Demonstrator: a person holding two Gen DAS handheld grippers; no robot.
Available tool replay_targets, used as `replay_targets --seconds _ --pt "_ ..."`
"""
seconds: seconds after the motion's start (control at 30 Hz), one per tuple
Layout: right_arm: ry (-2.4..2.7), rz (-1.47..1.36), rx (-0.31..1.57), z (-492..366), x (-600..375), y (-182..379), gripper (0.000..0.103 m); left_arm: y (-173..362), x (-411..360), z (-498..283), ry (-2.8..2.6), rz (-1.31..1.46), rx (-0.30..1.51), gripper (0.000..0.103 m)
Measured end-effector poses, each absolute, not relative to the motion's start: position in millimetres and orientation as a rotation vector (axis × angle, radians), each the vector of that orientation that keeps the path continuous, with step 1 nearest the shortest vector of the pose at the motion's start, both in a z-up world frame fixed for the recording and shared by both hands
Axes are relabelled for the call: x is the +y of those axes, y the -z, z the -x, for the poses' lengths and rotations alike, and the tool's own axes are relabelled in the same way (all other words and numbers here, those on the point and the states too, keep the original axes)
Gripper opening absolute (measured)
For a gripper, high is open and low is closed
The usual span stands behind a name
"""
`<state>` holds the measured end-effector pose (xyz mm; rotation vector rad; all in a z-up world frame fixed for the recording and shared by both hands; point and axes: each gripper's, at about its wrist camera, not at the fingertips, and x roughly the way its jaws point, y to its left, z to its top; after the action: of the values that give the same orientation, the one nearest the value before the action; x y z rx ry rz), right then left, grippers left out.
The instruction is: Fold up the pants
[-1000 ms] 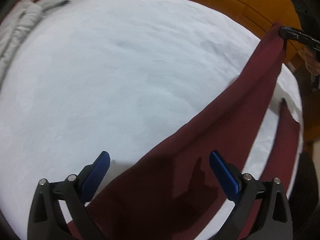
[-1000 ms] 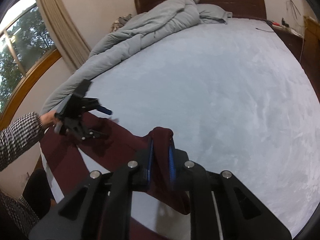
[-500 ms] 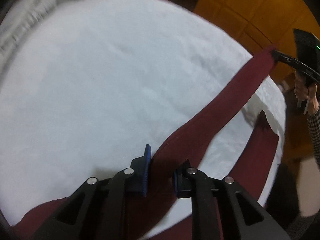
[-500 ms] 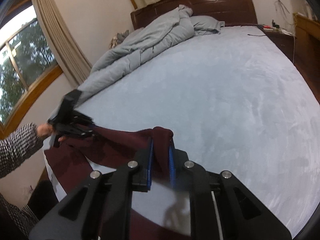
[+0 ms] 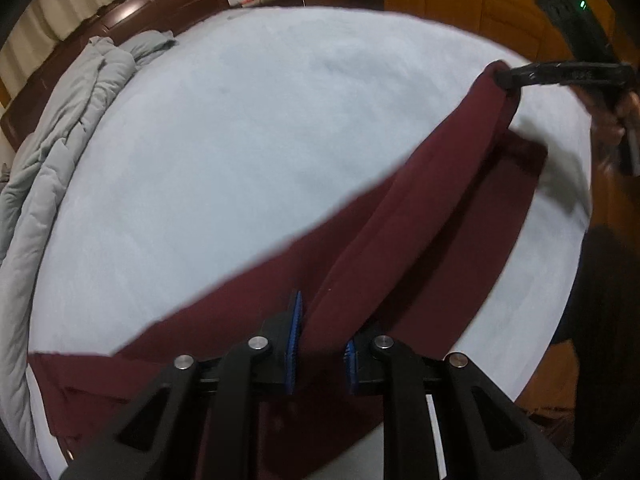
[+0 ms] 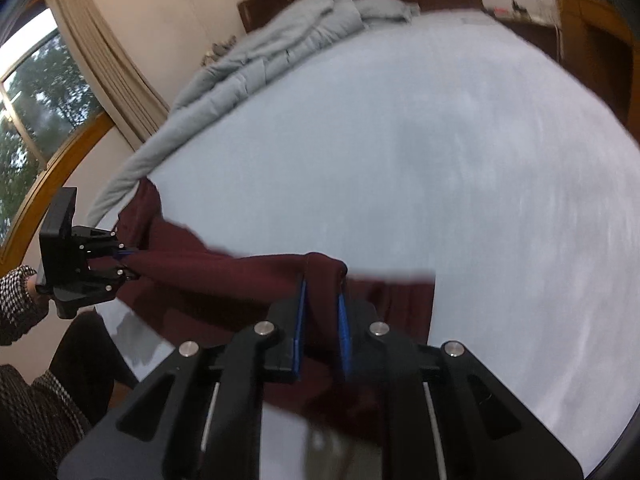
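Now left gripper (image 5: 320, 340) clamps pants (image 5: 420, 216).

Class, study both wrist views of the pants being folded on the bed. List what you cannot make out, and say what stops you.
- Pants: which end is the waistband; left wrist view, the claw's body covers the near part.
- Cloth inside the right claw: layers pinched; right wrist view, the fingers hide them.
- Left claw: grip depth; left wrist view, cloth fills the gap.
- Nightstand items: right wrist view, blurred and tiny.
- Bed edges: cut off by the lens circle.
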<state>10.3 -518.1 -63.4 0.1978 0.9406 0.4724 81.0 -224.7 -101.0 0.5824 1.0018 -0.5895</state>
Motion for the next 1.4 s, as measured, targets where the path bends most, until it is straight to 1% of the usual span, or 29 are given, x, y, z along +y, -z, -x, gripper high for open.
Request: replay_targets --seconds 0.07,0.13,0.17,0.2,0.23,0.27,0.3,0.33,0.43,0.5,0.6,0.67,0.7,0.77,0.8,0.83,0.87,0.97,1.07,1.13,1.2,1.33,1.4 --pt "-0.462 -0.196 0.984 5 -515 80 0.019 119 -225 -73 0.572 -0.608 1.011 0.018" --pt "-0.448 -0.211 1.010 18 -513 90 0.037 132 -223 -69 0.557 -0.603 1.019 0.018" --pt "-0.446 -0.229 1.016 24 -513 92 0.039 138 -224 -67 0.546 -0.601 1.018 0.018" --pt "-0.443 -0.247 1.013 28 -515 92 0.044 140 -225 -65 0.539 -0.608 1.009 0.018" --pt "-0.448 -0.279 1.011 34 -517 92 0.052 142 -226 -63 0.531 -0.619 0.996 0.019" --pt "-0.447 -0.310 1.005 38 -520 90 0.056 144 -227 -62 0.522 -0.626 0.985 0.019" --pt "-0.443 -0.344 0.992 41 -523 88 0.064 147 -228 -57 0.516 -0.628 0.981 0.020" --pt "-0.458 -0.410 0.976 43 -527 87 0.069 148 -229 -57 0.509 -0.626 0.979 0.020" --pt "-0.446 -0.515 0.994 36 -536 93 0.073 149 -229 -59 0.501 -0.621 0.981 0.020" --pt "-0.420 -0.558 1.043 29 -542 103 0.075 150 -230 -54 0.496 -0.620 0.985 0.020" --pt "-0.391 -0.541 1.073 24 -536 111 0.075 150 -230 -56 0.498 -0.639 0.980 0.022" --pt "-0.409 -0.547 1.078 17 -530 112 0.068 149 -230 -58 0.496 -0.635 0.984 0.023" --pt "-0.425 -0.549 1.095 12 -526 115 0.057 149 -230 -58 0.495 -0.636 0.985 0.023" --pt "-0.403 -0.498 1.131 5 -519 119 0.043 149 -232 -58 0.492 -0.630 0.990 0.024" --pt "-0.393 -0.454 1.142 3 -514 120 0.019 148 -232 -59 0.491 -0.626 0.996 0.024" --pt "-0.390 -0.440 1.149 3 -515 120 0.012 147 -231 -60 0.493 -0.616 1.004 0.025" --pt "-0.400 -0.470 1.137 2 -518 116 0.009 145 -231 -62 0.495 -0.602 1.012 0.025" --pt "-0.393 -0.457 1.062 2 -524 90 0.008 131 -229 -66 0.501 -0.525 1.025 0.025" --pt "-0.382 -0.413 0.948 5 -528 55 0.008 110 -234 -63 0.491 -0.480 0.969 0.025" --pt "-0.374 -0.392 0.897 8 -532 43 0.008 104 -240 -60 0.484 -0.480 0.933 0.025" --pt "-0.338 -0.385 0.928 7 -537 50 0.008 110 -246 -58 0.498 -0.459 0.946 0.025" --pt "-0.238 -0.332 1.161 0 -529 113 0.009 149 -257 -51 0.501 -0.520 1.015 0.027" --pt "-0.231 -0.356 1.175 2 -527 125 0.011 152 -257 -44 0.501 -0.533 0.977 0.027"
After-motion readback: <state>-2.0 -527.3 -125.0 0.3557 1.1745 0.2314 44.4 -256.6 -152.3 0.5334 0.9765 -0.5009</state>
